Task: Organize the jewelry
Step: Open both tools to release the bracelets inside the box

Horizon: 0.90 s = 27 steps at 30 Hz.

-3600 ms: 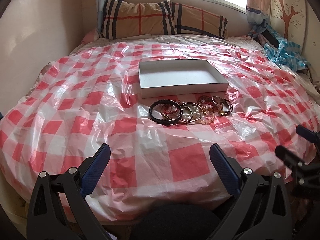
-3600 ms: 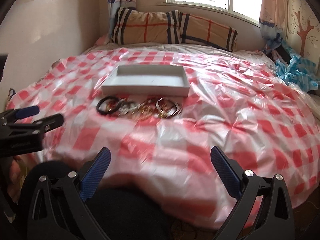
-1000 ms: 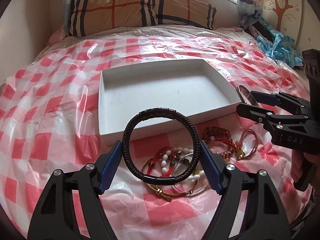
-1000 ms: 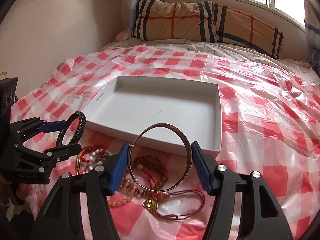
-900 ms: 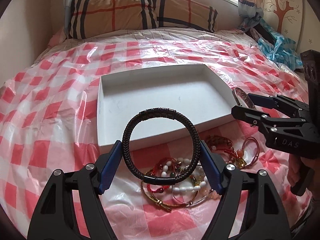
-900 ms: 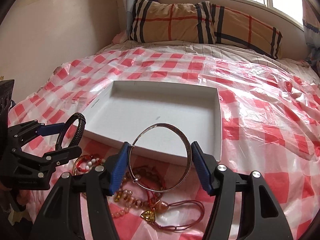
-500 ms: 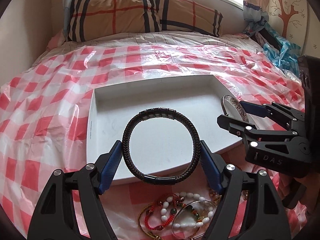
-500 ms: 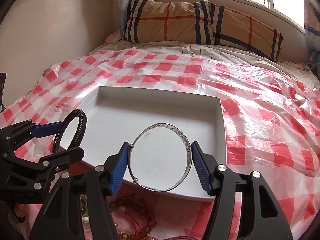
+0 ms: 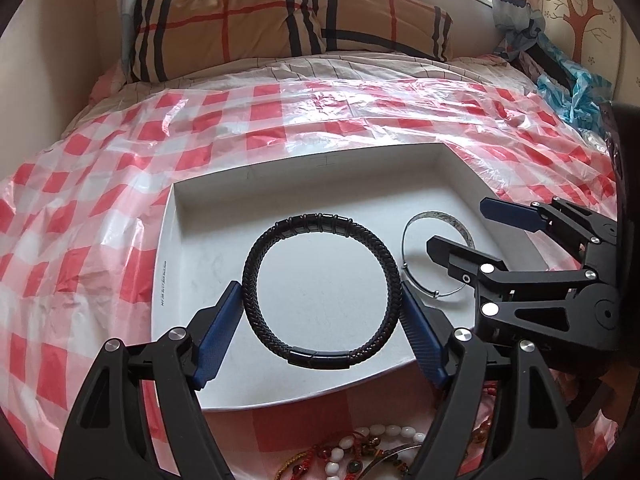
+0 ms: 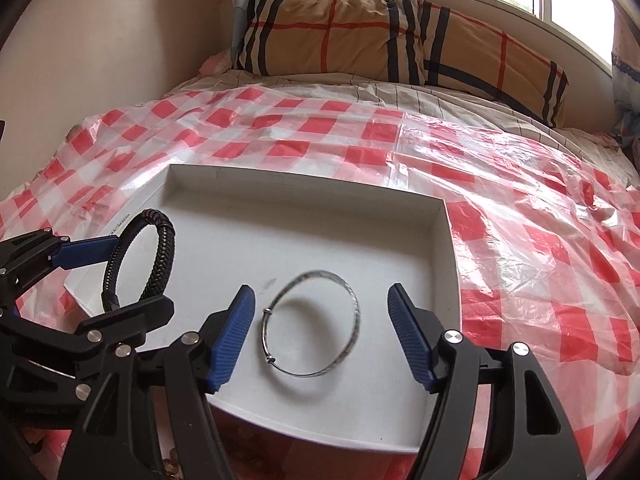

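My left gripper (image 9: 322, 314) is shut on a black braided bracelet (image 9: 320, 226) and holds it upright over the white box (image 9: 188, 216). It also shows in the right wrist view (image 10: 160, 240). My right gripper (image 10: 322, 330) is open over the box (image 10: 436, 264). A silver bangle (image 10: 352, 300) is blurred between its fingers and not touching them, right over the box floor. The bangle also shows in the left wrist view (image 9: 456, 224), beside my right gripper (image 9: 460, 228).
Several beaded bracelets (image 9: 372, 446) lie on the red-and-white checked plastic sheet (image 9: 100, 208) in front of the box. Plaid pillows (image 10: 400, 32) line the far end of the bed. A blue plastic bag (image 9: 576, 92) is at the far right.
Both grippers moved forward over the box. My right gripper opened and let go of the silver bangle, which now is down in the box. The left still holds the black bracelet.
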Tool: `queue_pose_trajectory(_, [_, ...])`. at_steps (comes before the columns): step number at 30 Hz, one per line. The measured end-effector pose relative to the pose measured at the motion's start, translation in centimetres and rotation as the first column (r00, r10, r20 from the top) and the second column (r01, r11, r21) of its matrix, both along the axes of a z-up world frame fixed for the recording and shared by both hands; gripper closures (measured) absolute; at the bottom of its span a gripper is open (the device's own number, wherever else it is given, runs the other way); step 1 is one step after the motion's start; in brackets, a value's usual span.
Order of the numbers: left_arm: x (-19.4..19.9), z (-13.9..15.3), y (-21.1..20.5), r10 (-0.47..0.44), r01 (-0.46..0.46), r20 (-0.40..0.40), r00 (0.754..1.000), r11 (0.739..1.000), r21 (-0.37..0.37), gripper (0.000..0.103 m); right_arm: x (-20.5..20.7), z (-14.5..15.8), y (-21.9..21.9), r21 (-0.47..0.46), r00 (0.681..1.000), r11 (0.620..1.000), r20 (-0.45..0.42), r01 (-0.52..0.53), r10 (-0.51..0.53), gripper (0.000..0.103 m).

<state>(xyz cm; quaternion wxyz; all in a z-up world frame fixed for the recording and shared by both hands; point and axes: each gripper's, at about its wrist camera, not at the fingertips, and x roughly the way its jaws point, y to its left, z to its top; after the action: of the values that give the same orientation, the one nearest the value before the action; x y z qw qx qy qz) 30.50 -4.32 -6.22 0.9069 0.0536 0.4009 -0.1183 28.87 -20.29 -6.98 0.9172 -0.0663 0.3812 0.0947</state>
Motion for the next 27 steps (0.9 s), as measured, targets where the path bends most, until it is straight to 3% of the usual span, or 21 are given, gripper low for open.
queue_pose_trajectory(6, [-0.4, -0.1, -0.1, 0.001, -0.001, 0.002, 1.0, 1.0, 0.011, 0.029, -0.4, -1.1, -1.0, -0.012, 0.997, 0.999, -0.065, 0.035, -0.036, 0.036])
queue_pose_trajectory(15, [-1.5, -0.1, 1.1, 0.005, -0.005, -0.015, 1.0, 1.0, 0.013, 0.026, -2.4, -2.2, 0.0, 0.024, 0.986, 1.0, -0.166, 0.005, 0.0, 0.036])
queue_pose_trajectory(23, [-5.1, 0.9, 5.0, 0.033, -0.034, -0.033, 0.999, 0.999, -0.015, 0.022, -7.5, 2.2, -3.6, 0.109, 0.994, 0.991, -0.076, 0.083, -0.075, 0.035])
queue_pose_trajectory(27, [-7.4, 0.7, 6.5, 0.023, -0.025, -0.062, 0.998, 0.999, -0.031, 0.022, -11.3, 2.4, -5.4, 0.087, 0.991, 0.992, -0.108, 0.091, -0.082, 0.034])
